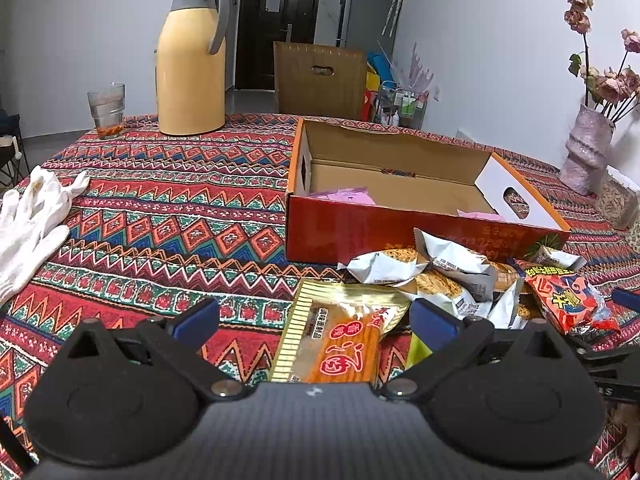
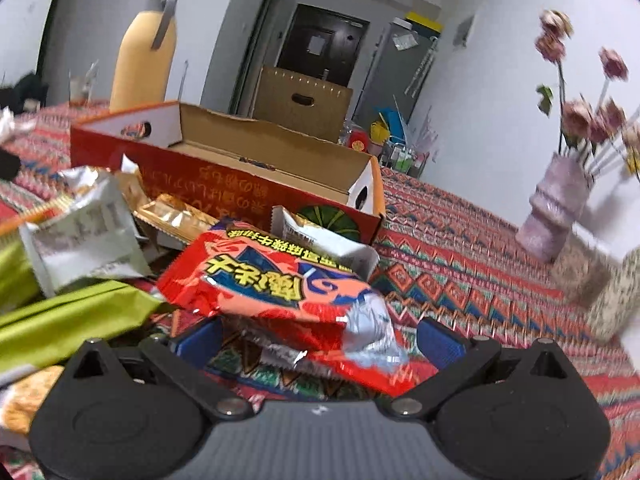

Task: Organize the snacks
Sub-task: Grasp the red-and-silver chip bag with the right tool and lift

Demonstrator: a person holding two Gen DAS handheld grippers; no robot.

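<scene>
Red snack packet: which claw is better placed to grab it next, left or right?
Right. The right claw is open with the red snack packet already between its fingers. The left claw is open around the orange snack packet, and the red one sits off to its right.

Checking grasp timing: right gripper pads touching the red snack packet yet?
Apart. Right wrist view shows the right gripper open, both blue pads standing clear either side of the red snack packet.

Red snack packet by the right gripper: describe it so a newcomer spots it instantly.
Find the open red cardboard box on the patterned tablecloth; the snack pile lies in front. The red snack packet lies at the pile's right end: bright red, yellow characters, unlike the silver and green neighbours.
</scene>
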